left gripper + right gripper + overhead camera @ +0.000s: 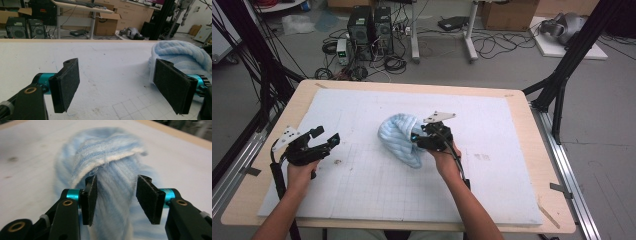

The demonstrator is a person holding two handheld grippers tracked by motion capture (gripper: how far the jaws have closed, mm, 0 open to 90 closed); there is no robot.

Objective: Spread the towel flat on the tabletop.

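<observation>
So there's a fluffy light-blue striped towel [399,137] bunched up in a heap around the middle of the table, sitting on the white gridded mat [362,190] that covers most of the wooden table [532,120]. The right gripper [419,137] is right up against the towel's right side, and in the right gripper view its jaws are partly open with a thick fold of the towel [112,195] running between them; the pads sit just beside the fabric, not clamped down on it as far as I can tell. The left gripper [326,137] hangs well apart from the towel near the table's left edge, jaws spread wide with nothing in them, pointing across the mat [105,75] toward the towel [180,56].
</observation>
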